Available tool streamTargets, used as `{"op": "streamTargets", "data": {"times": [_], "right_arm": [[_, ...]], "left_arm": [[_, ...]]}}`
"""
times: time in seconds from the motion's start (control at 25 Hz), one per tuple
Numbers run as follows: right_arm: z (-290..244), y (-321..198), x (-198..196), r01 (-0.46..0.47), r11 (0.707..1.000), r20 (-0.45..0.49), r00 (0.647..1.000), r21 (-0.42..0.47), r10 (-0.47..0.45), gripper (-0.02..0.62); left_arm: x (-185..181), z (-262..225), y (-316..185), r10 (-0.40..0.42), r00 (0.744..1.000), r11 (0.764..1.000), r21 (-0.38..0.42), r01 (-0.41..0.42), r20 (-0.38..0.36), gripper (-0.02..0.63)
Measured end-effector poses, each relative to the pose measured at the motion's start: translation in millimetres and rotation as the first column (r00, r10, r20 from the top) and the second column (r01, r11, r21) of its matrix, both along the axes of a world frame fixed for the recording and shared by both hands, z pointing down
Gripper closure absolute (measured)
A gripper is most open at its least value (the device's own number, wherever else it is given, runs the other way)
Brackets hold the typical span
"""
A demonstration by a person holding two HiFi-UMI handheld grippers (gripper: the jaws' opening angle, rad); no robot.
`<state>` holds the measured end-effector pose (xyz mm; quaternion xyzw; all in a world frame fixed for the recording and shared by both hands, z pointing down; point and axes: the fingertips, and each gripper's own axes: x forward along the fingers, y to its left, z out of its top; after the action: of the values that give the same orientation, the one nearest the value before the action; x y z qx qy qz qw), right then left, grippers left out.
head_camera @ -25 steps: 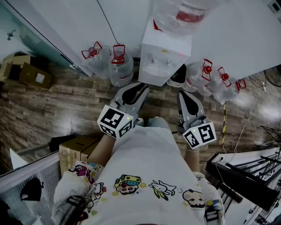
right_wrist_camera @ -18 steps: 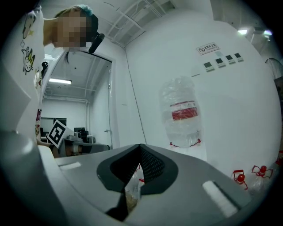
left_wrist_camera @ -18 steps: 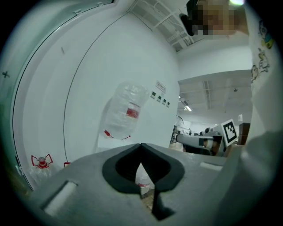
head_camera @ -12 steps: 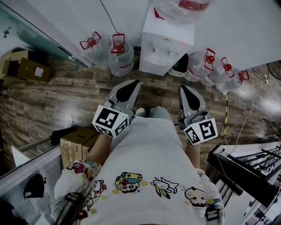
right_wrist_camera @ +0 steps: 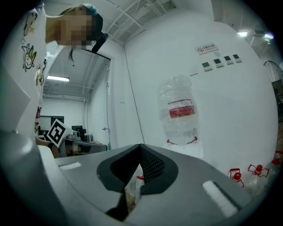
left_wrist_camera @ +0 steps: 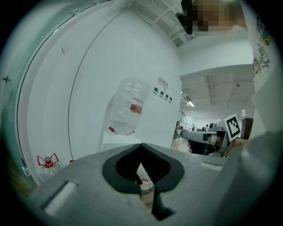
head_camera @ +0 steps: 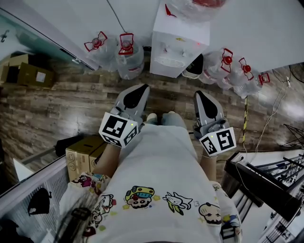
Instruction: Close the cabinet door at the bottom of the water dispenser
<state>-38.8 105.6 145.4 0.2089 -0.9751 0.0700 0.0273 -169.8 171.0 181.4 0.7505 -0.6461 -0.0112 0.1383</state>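
Observation:
The white water dispenser (head_camera: 179,43) stands against the wall with an upturned bottle (head_camera: 198,4) on top. At its lower right, the cabinet door (head_camera: 194,67) stands swung out and shows a dark inner face. My left gripper (head_camera: 142,88) is shut and empty, and points at the dispenser from a short way back. Level with it, my right gripper (head_camera: 199,94) is also shut and empty, in line with the open door. The left gripper view has the dispenser's bottle (left_wrist_camera: 129,108) above the shut left gripper (left_wrist_camera: 141,146). The right gripper view shows the bottle (right_wrist_camera: 179,110) beyond the shut right gripper (right_wrist_camera: 140,147).
Full water bottles with red handles stand on the floor on the left (head_camera: 126,56) and the right (head_camera: 227,69) of the dispenser. Cardboard boxes lie at the far left (head_camera: 29,73) and by my left leg (head_camera: 83,155). Black metal stands (head_camera: 266,185) crowd the lower right.
The left gripper's jaws have closed, and it has drawn back a little from the dispenser. The right gripper has stayed put.

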Motion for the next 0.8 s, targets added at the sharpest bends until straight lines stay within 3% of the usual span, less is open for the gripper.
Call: {"op": "streamTargets", "data": {"times": [0.8], "right_arm": [[3.9, 1.6, -6.0, 0.003, 1.0, -0.006, 1.0, -0.016, -0.003, 0.584]], "left_arm": [[-7.7, -2.3, 1.6, 0.002, 1.0, 1.0, 0.005, -0.002, 0.009, 0.606]]}}
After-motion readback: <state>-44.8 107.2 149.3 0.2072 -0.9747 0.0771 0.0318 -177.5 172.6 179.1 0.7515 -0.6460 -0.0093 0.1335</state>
